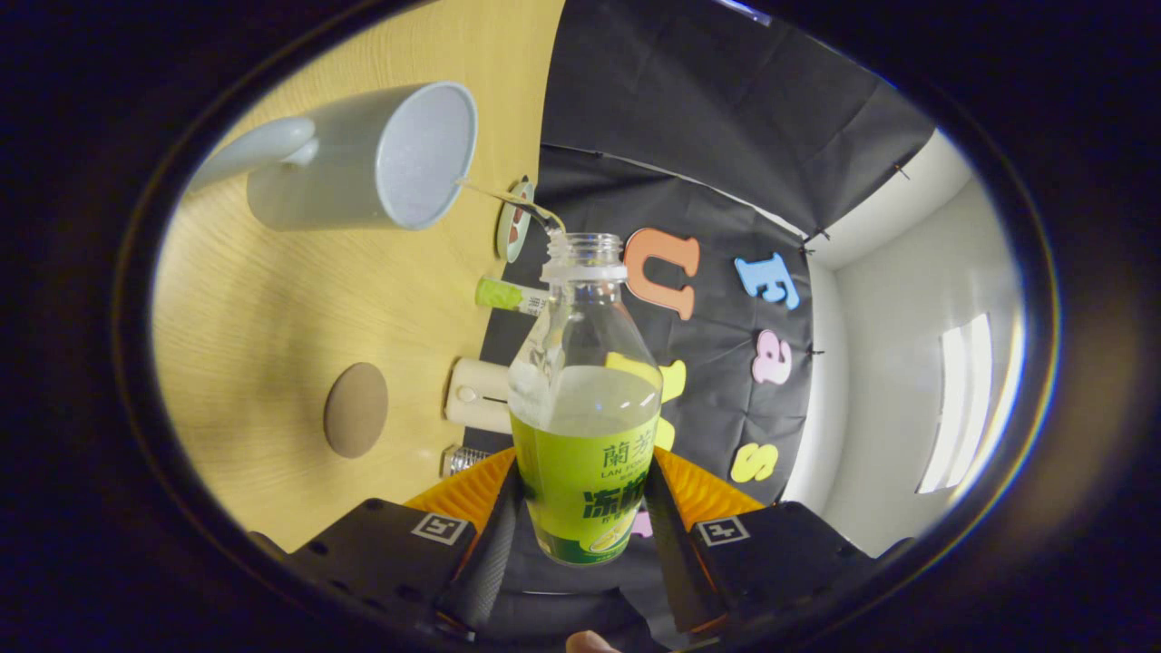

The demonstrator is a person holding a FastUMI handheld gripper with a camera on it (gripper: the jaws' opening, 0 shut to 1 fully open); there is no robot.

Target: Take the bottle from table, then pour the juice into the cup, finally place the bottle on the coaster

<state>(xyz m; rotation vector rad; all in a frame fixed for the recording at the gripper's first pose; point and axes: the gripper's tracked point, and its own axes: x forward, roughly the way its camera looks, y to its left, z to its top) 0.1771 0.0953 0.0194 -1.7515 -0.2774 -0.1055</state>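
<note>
My gripper [580, 503] is shut on a clear bottle [585, 399] with a green label, both fingers pressing its lower body. The whole view is rolled on its side, so the bottle is tipped toward the table. Its open neck [585, 254] points at a pale grey mug [363, 159] standing on the wooden table [272, 326]. A thin stream of juice [508, 201] runs from the bottle's mouth toward the mug's rim. Pale juice still fills the bottle's lower part. A round brown coaster [356, 410] lies on the table, beside the mug and nearer the fingers.
Along the table's back edge by the black cloth wall stand a small round dish [513, 220], a green-capped tube [508, 295], a cream-coloured box [479, 394] and a silvery object [463, 459]. A fingertip [590, 642] of the person's hand shows behind the gripper.
</note>
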